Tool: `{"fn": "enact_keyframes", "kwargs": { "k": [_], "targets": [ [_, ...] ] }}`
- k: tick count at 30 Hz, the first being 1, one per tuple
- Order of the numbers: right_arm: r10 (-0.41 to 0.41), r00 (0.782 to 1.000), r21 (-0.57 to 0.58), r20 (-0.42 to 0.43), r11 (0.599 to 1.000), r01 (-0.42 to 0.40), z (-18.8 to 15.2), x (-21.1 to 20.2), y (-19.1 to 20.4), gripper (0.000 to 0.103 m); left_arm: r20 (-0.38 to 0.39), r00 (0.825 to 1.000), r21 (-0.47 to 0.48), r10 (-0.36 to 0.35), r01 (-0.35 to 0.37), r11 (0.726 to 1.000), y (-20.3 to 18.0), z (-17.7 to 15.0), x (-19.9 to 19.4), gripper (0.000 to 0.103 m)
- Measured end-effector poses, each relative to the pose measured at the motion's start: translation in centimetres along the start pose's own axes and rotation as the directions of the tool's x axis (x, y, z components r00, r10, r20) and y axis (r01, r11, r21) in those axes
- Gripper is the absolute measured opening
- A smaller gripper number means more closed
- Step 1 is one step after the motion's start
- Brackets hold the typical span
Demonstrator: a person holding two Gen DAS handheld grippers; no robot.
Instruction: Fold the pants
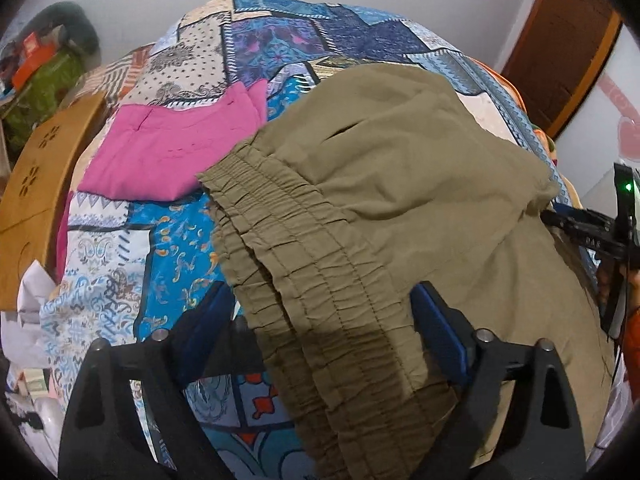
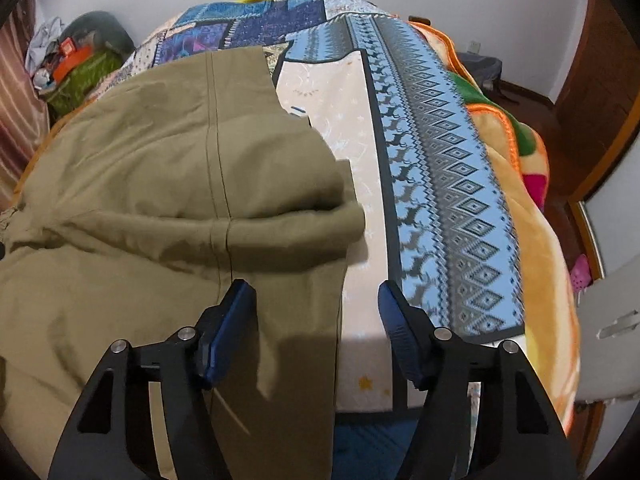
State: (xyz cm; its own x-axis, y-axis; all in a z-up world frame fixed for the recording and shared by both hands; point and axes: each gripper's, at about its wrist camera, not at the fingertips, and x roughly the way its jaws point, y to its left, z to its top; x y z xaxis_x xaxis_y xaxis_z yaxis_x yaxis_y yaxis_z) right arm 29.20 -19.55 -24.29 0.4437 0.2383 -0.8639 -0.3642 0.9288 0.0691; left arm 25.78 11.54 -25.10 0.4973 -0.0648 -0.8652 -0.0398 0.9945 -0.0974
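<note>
While both grippers sit low at the near edge of the bed, the olive pants lie spread across the patterned bedspread, filling the centre and right of the left wrist view and the left half of the right wrist view. The left gripper has its jaws spread wide, one blue finger on each side of the gathered elastic waistband, which passes down between them; nothing is pinched yet. The right gripper is released too, jaws apart, its left finger over the olive cloth and its right finger over bare cream bedspread, so the pants' edge falls between them.

Now the key relation: the waistband runs from centre frame down towards the bottom in the left view, so the waist end is at the left gripper and that one looks nearer a grip. In the right view a seam line runs up the frame, away from the jaws, over a soft rolled fold lying crosswise at mid frame. So the long axis seems to run left to right between the two tools, though the fisheye makes that hard to fix, with a doubled-over layer pointing to the far side of the bed.

A pink garment lies upper left, just touching the waistband corner, well out of play.
</note>
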Motion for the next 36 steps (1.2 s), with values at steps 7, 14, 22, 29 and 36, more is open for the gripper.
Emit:
{"fn": "enact_keyframes", "kwargs": {
  "k": [7, 14, 22, 29, 36],
  "targets": [
    [-0.011, 1.000, 0.005, 0.009, 1.000, 0.011, -0.6, -0.6, -0.5, 0.012, 0.023, 0.998, 0.065, 0.052, -0.053, 0.996, -0.7, 0.2, -0.1, 0.080],
    [-0.048, 0.999, -0.017, 0.001, 0.999, 0.048, -0.8, -1.1, 0.4, 0.009, -0.012, 0.996, 0.053, 0.085, -0.084, 0.995, 0.6, 1.8, 0.9, 0.075],
    [-0.025, 1.000, 0.000, -0.018, 1.000, 0.025, -1.8, -2.0, 0.3, 0.010, -0.057, 0.998, 0.008, -0.014, 0.014, 1.000, 2.4, 1.8, 0.9, 0.078],
    [-0.038, 0.999, -0.019, 0.013, 0.999, 0.039, -0.9, -4.4, 0.5, 0.030, 0.009, 0.997, 0.070, 0.075, -0.075, 0.995, 1.7, 3.0, -2.2, 0.079],
    [0.005, 0.993, 0.023, 0.115, 1.000, -0.008, 2.7, -5.7, -0.3, 0.055, -0.019, 0.998, 0.052, 0.067, -0.065, 0.996, 2.4, 5.3, -0.9, 0.084]
  ]
}}
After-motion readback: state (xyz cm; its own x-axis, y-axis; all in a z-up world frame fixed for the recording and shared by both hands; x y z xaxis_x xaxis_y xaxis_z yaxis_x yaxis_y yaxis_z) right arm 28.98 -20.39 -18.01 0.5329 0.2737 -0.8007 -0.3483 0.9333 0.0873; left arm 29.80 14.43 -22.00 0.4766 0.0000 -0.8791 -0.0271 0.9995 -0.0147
